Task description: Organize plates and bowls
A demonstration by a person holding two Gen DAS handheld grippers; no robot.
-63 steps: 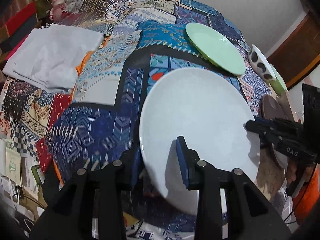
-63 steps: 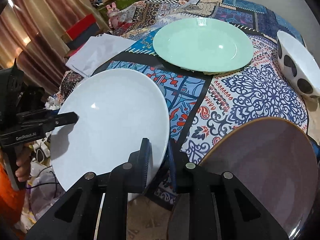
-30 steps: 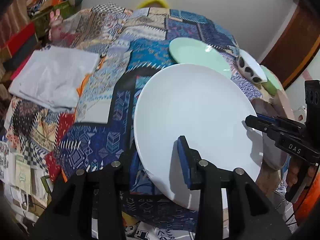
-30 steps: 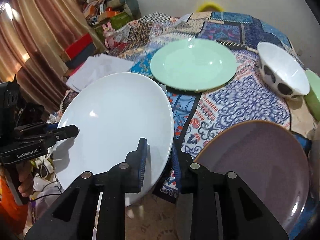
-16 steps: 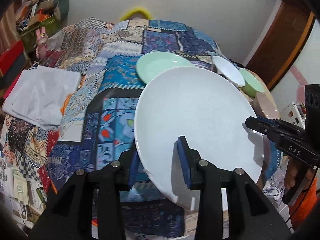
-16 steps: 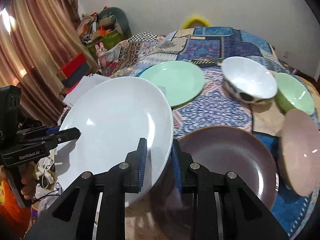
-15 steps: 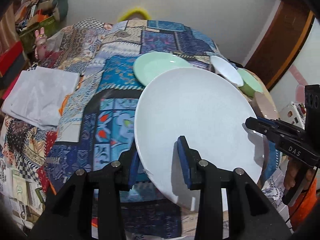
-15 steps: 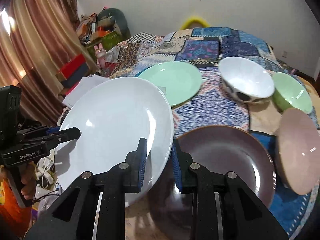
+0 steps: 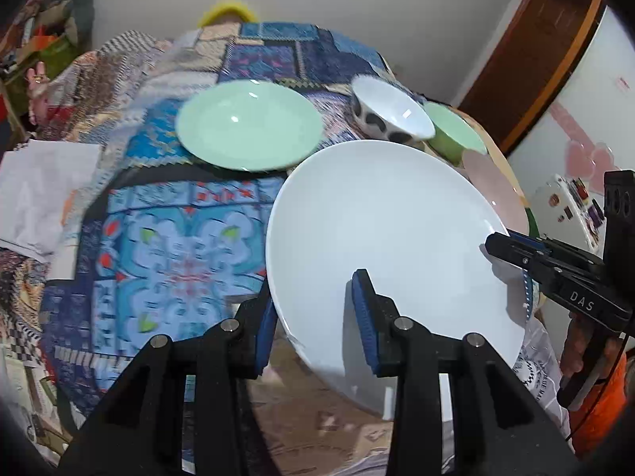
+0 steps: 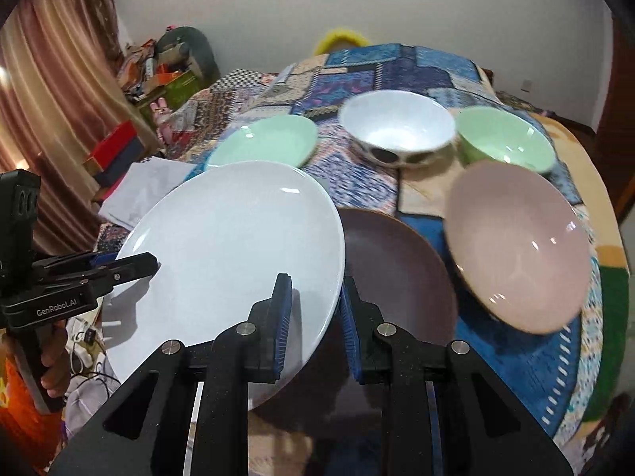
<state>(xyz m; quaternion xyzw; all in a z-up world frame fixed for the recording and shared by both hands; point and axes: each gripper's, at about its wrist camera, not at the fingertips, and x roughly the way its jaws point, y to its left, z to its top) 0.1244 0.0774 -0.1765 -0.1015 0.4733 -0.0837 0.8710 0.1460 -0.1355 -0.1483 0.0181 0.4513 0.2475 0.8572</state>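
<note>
Showing only here (right wrist view): brown plate [image 10: 397, 261] under white plate [image 10: 234, 246].

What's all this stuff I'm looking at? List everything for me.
White plate: one, white, held up between both grippers.
Green plate: one, mint, on the bedspread, far left.
Brown plate: one, dark brown, beside the white plate.
Pink bowl: one, pink, tilted, on the right.
Spotted bowl: one, white with dark spots, far side.
Green bowl: one, green, beside the spotted bowl.
Patchwork bedspread: one, mostly blue.
Folded cloth: one, white, left.
Left hand-held gripper: one, black, clamps the white plate.
Right hand-held gripper: one, black, clamps the opposite rim.
</note>
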